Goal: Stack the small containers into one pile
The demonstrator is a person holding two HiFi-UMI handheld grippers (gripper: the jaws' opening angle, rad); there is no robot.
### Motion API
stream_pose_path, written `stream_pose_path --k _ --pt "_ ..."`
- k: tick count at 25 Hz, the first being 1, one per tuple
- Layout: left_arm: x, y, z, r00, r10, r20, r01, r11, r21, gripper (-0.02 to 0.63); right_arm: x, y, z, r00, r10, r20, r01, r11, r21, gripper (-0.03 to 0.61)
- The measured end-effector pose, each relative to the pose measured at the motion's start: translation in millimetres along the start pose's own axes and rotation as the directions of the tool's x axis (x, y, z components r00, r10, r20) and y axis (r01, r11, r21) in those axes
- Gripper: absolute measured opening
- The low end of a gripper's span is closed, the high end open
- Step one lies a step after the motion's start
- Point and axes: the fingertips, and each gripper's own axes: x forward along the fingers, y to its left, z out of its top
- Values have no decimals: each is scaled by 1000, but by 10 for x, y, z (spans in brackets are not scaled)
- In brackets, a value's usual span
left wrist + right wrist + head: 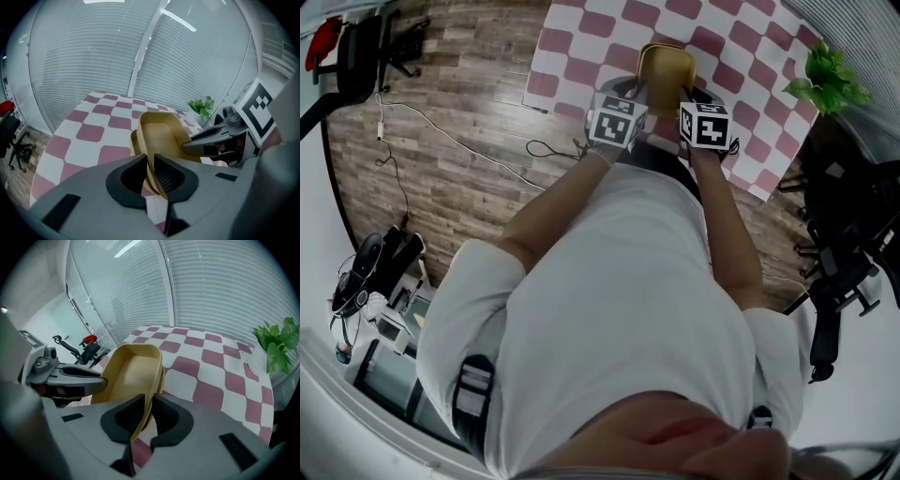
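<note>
Left gripper (151,172) is clamping its jaws on one side wall of the nested tan containers (161,133), the outer one's rim showing just behind the inner. Right gripper (149,414) is pinching the opposite wall in the same way. The pair is sitting tilted between both grippers over the pink-checked cloth (211,363), near its front edge.

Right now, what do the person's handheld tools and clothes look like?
The left gripper and right gripper are grey-bodied, each with two black jaws and a cube of black-and-white square markers. The person wears a white short-sleeved shirt.
</note>
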Motion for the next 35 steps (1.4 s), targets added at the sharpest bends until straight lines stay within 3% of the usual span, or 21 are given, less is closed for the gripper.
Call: stream_pose_path --k 6,9,13,14,17,35 --pt "77 83 -37 1000 12 -16 -12 1000 3 54 108 11 -7 1000 12 -26 -12 1000 -14 72" --pt "57 86 -15 1000 11 -17 -11 1000 10 54 129 29 -33 999 41 -29 -41 999 -15 152" --pt "-43 141 70 999 37 10 -37 999 35 54 43 -76 -23 1000 18 -1 -18 1000 -14 172" --pt "-71 150 105 999 43 23 -44 998 44 54 -7 -116 14 1000 -4 22 5 1000 -20 169" --pt "-92 147 179 998 47 51 -50 996 67 54 -112 -186 147 992 -52 112 58 997 -45 57" --pt "193 235 -18 999 37 -14 -36 997 74 46 145 -189 41 992 -19 122 23 999 -38 41"
